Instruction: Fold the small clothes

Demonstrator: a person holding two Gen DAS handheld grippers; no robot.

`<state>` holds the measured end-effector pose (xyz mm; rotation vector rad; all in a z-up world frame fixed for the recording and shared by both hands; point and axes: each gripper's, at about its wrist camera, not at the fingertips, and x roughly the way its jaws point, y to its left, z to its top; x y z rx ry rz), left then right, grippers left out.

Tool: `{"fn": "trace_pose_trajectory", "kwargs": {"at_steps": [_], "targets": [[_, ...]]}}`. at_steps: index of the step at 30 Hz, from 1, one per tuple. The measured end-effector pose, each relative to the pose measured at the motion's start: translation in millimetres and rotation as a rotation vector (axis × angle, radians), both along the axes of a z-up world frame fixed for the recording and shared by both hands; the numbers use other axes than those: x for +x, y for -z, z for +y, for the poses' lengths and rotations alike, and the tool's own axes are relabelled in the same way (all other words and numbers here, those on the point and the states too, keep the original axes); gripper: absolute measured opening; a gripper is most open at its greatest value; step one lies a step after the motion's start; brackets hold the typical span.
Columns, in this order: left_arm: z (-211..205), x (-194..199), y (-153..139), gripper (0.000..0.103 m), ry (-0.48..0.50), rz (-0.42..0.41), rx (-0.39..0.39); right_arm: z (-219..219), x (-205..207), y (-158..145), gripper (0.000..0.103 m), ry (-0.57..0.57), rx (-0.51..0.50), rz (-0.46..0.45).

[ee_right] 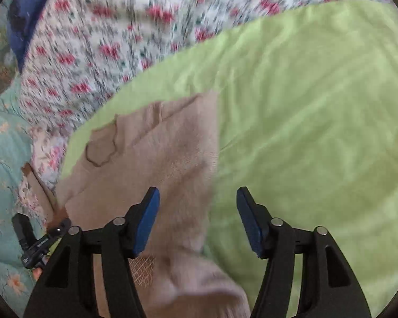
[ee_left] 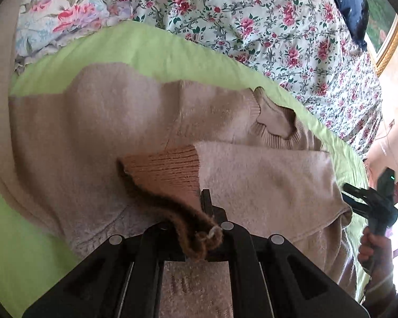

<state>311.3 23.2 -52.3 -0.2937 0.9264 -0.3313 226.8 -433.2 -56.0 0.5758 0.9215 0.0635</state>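
A beige knit sweater lies on a lime green cloth, neck opening toward the right. One sleeve is folded across its body. My left gripper is shut on the ribbed brown cuff of that sleeve, just above the sweater. My right gripper is open and empty, hovering over the sweater's edge and the green cloth. The right gripper also shows at the right edge of the left wrist view, held by a hand.
A floral bedsheet covers the bed beyond the green cloth. A dark blue pillow lies at the far right. A pale floral quilt is bunched at the far left. A teal floral fabric lies left in the right wrist view.
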Motion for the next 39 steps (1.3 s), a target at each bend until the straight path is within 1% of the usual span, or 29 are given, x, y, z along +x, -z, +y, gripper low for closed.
{"fn": "trace_pose_trajectory", "kwargs": {"at_steps": [1,3,4,5,7,9,10,12,14,15,16,17,18,19,20,21,22,23,24,26,27,28,29,30,32,34,35,37,39], "targets": [[-1,-1,0,0.005,0.003,0.0,0.002,1,7,6,0.067,-0.01,0.004,0.015],[-1,-3,2,0.005,0.011,0.001,0.015,3,18,17,0.066,-0.031,0.021,0.036],[-6,-1,1,0.005,0.016,0.003,0.019,5,22,18,0.04,-0.053,0.03,0.03],[-10,-1,-1,0.005,0.026,0.0,0.02,6,23,16,0.01,-0.064,0.025,0.026],[-15,-3,-9,0.006,0.053,-0.019,0.016,-1,16,1,0.009,-0.044,0.001,-0.021],[-23,-5,-15,0.006,0.084,-0.043,0.01,-10,9,-14,0.009,-0.02,-0.068,-0.062],[-28,-6,-15,0.006,0.098,-0.048,0.009,-12,8,-14,0.009,-0.016,-0.091,-0.062],[-36,-3,-8,0.006,0.097,-0.048,0.045,-12,12,-3,0.009,-0.015,-0.116,-0.026],[-39,3,4,0.006,0.081,-0.016,0.073,-5,17,10,0.01,-0.034,-0.153,0.014],[-36,4,8,0.006,0.077,0.0,0.071,-4,16,12,0.012,-0.022,-0.178,0.033],[-33,5,10,0.006,0.079,0.008,0.052,-5,12,8,0.02,0.005,-0.212,0.034],[-31,4,8,0.006,0.083,0.003,0.046,-4,4,-1,0.022,0.038,-0.257,0.017],[-31,2,7,0.006,0.091,-0.005,0.051,1,-7,-13,0.022,0.058,-0.28,-0.027],[-32,1,5,0.007,0.099,-0.014,0.062,8,-16,-21,0.023,0.049,-0.267,-0.072],[-34,0,5,0.007,0.106,-0.017,0.072,21,-20,-23,0.026,0.0,-0.238,-0.109],[-36,0,6,0.007,0.11,-0.014,0.077,38,-23,-19,0.03,-0.081,-0.211,-0.122],[-38,0,6,0.007,0.113,-0.008,0.08,51,-22,-11,0.037,-0.136,-0.197,-0.111],[-38,-2,7,0.007,0.113,-0.005,0.085,61,-22,-1,0.038,-0.182,-0.186,-0.082],[-38,-3,7,0.008,0.112,-0.004,0.086,65,-21,11,0.038,-0.189,-0.211,-0.033],[-32,-8,8,0.012,0.111,0.004,0.073,53,-25,33,0.035,-0.113,-0.322,0.044],[-28,-11,7,0.014,0.111,0.005,0.068,36,-33,42,0.031,-0.063,-0.295,0.043],[-23,-15,6,0.016,0.111,0.005,0.069,27,-39,45,0.021,-0.039,-0.258,0.036],[-17,-20,5,0.017,0.108,0.0,0.079,17,-47,41,0.02,-0.004,-0.219,0.034],[-10,-25,3,0.021,0.099,-0.003,0.086,15,-54,36,0.024,0.006,-0.219,0.025],[5,-34,-2,0.024,0.075,-0.009,0.086,19,-69,24,0.041,0.031,-0.261,0.002],[23,-42,-13,0.027,0.041,-0.034,0.084,29,-85,8,0.049,-0.022,-0.188,-0.071],[31,-43,-17,0.03,0.023,-0.044,0.086,37,-93,-1,0.051,-0.049,-0.172,-0.094],[52,-44,-29,0.046,-0.034,-0.071,0.097,55,-104,-14,0.052,-0.098,-0.176,-0.12],[75,-40,-43,0.056,-0.109,-0.107,0.136,76,-114,-18,0.053,-0.147,-0.127,-0.145]]}}
